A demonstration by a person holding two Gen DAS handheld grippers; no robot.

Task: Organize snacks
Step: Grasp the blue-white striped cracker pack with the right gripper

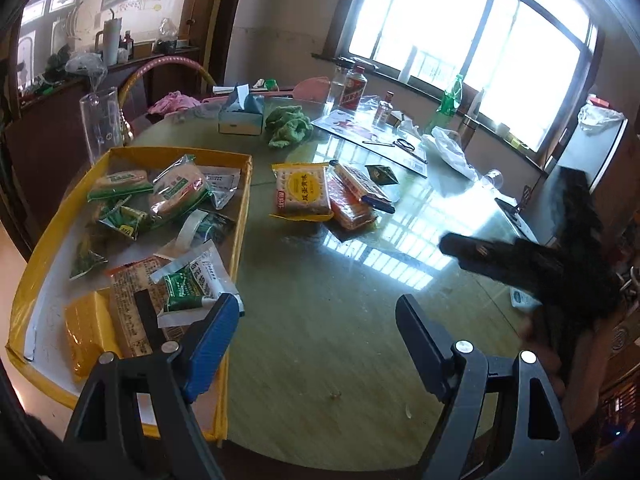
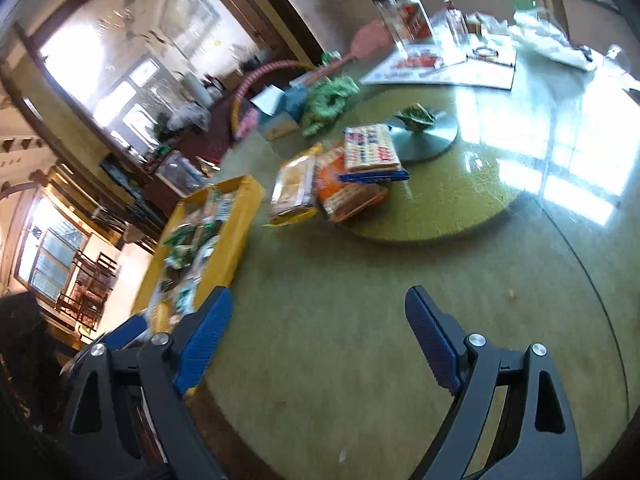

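Mid-sort: yellow tray [image 1: 240, 208] partly filled, cracker packs [image 1: 302, 194] stacked on the table just right of it; left gripper [image 1: 316, 344] and right gripper [image 2: 320, 336] both wide, empty; next, probably reach past the tray's right wall for the yellow pack

— Where's the tray [image 1: 240, 216]?
— At the table's [image 1: 320, 320] left edge, packets piled in it, a noodle packet [image 1: 188, 284] at its near right corner.
— And right of the tray?
— A cracker pack [image 1: 300, 192] on the table, just beside the tray's right wall; two more packs [image 1: 356, 200] overlap to its right.
— Behind those?
— A tissue box [image 1: 240, 116] and a cloth [image 1: 288, 124], side by side; bottles [image 1: 354, 88] stand toward the far edge.
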